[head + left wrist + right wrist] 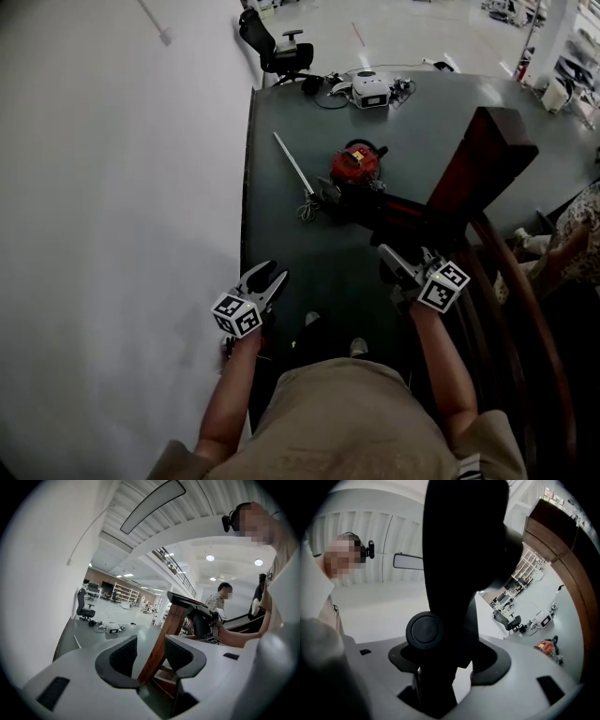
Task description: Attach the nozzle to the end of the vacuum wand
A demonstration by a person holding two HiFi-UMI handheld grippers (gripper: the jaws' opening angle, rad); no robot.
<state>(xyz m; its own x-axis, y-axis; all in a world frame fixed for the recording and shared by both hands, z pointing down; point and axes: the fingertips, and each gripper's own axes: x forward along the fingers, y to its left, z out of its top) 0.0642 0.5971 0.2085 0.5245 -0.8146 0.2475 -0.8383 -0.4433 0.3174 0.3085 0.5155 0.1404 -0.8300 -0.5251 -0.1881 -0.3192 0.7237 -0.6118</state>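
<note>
My left gripper (267, 278) sits at the lower left of the head view, over the near edge of the dark surface (291, 239). In the left gripper view its fingers (123, 656) are released and spread, with nothing held. Only a wooden chair (483, 169) shows beyond the gap.

My right gripper (398, 267) is right of centre. In the right gripper view its fingers (490, 660) are clenched on a black piece (459, 573) that rises up through the frame, with a round knob (424, 629) on its left side. I cannot tell from these views whether that piece is the nozzle or part of the wand.

In the head view a dark wand (384, 206) runs from the red vacuum body (355, 165), at the centre of the surface, down towards my right gripper. A thin silver rod (292, 164) lies just left of the vacuum body. A white device (371, 90) rests at the far edge, with an office chair (281, 52) behind it.
</note>
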